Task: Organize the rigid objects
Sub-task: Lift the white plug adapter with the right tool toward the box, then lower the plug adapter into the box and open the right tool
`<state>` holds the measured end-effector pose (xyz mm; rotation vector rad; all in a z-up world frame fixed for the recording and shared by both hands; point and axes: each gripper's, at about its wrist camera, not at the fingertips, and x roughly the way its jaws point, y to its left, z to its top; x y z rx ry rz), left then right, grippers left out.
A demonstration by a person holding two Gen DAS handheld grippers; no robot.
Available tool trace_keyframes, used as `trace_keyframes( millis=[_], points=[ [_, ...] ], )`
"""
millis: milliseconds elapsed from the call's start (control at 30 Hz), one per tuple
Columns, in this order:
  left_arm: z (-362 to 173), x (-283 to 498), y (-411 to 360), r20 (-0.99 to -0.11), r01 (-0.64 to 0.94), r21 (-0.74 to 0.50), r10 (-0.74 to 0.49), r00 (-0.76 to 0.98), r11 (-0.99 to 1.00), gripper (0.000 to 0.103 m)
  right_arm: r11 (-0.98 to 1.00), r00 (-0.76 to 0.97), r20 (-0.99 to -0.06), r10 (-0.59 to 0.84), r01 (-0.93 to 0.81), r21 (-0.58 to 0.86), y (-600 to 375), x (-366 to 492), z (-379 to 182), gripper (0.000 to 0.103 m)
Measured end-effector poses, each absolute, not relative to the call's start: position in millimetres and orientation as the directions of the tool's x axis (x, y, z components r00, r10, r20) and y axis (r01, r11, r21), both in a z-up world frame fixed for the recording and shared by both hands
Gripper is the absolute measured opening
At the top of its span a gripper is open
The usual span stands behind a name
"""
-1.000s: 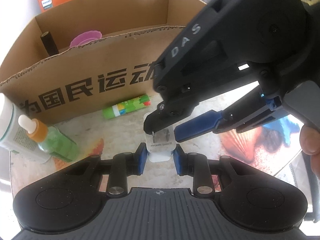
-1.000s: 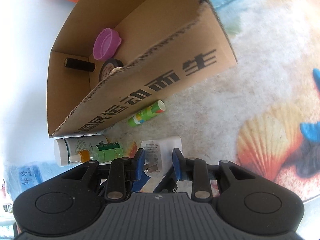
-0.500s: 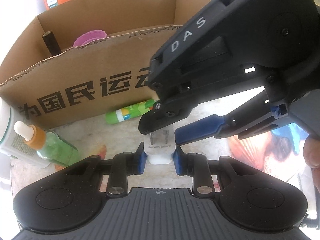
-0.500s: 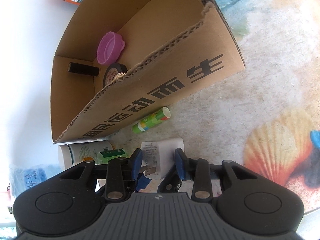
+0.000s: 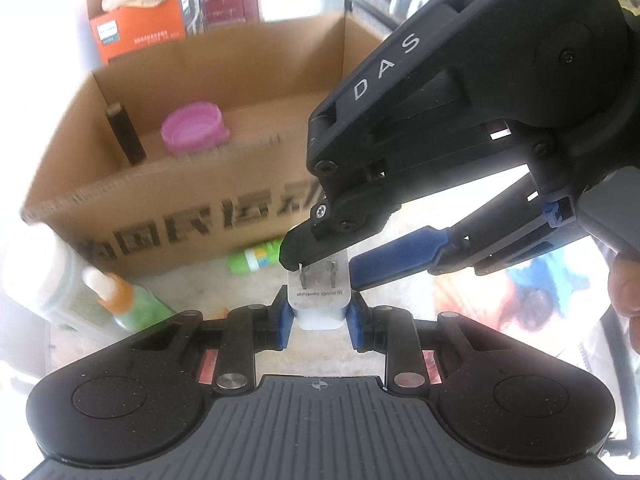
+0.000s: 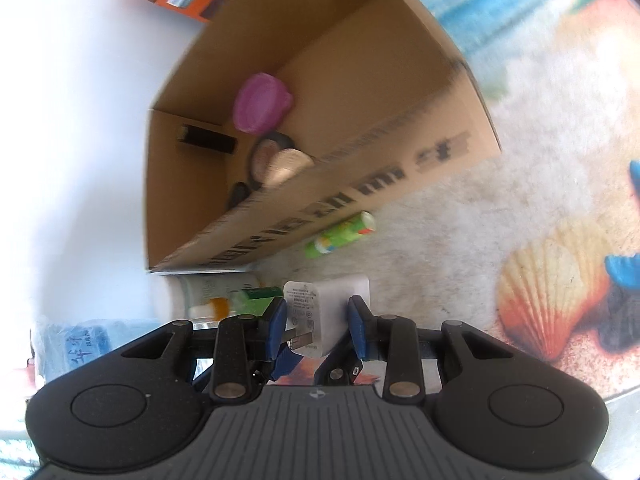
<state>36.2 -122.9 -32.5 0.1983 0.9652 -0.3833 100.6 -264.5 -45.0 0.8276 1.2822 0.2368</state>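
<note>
A white charger plug (image 5: 319, 306) with metal prongs is held between the blue pads of my left gripper (image 5: 319, 314), lifted above the mat. My right gripper (image 5: 324, 260) reaches in from the right, its jaws around the plug's prong end. In the right wrist view the plug (image 6: 316, 312) sits between the right gripper's pads (image 6: 317, 326). Behind stands an open cardboard box (image 5: 192, 196) holding a purple cup (image 5: 196, 128), a dark cylinder (image 5: 124, 134) and a tape roll (image 6: 272, 156).
A green tube (image 5: 256, 258) lies on the mat in front of the box. A dropper bottle with an orange collar (image 5: 128, 300) and a white tube (image 5: 44, 276) lie at the left. An orange carton (image 5: 140, 28) stands behind the box. The mat (image 6: 552, 288) shows shells.
Both grippers have risen with the plug, so the box's inside shows more. The views are blurred from motion. The plug stays between the pads.
</note>
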Motion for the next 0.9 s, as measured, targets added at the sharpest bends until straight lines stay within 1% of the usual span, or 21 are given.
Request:
trace_keyframes(
  millis=[267,433,633,767,900],
  points=[
    [37.8,55.1,-111.7,-0.780,0.374,-0.025,-0.252,0.572,0.927,0.026,0.702,0.395,-0.707,0.587,0.187,0.688,-259.9,116.5,31.6,0.036],
    [61.2,94.7,-112.4,-0.773,0.322,-0.045,-0.237,0.588,0.946,0.026,0.689,0.430,-0.667,0.608,0.130,0.713,-261.8,156.4,54.6,0.036],
    [58.3,153.1,-118.1,-0.791,0.264,-0.053,-0.202,0.578,0.963,0.026,0.665,0.422,-0.637,0.645,0.100,0.740,-273.4,217.3,47.5,0.036],
    [46.7,183.9,-127.6,-0.815,0.234,-0.059,-0.182,0.549,0.970,0.026,0.663,0.399,-0.642,0.655,0.103,0.741,-283.0,254.8,30.8,0.036],
    [28.6,217.9,-137.2,-0.846,0.223,-0.060,-0.168,0.506,0.973,0.026,0.680,0.366,-0.666,0.650,0.110,0.725,-288.3,289.0,11.7,0.036]
  ],
)
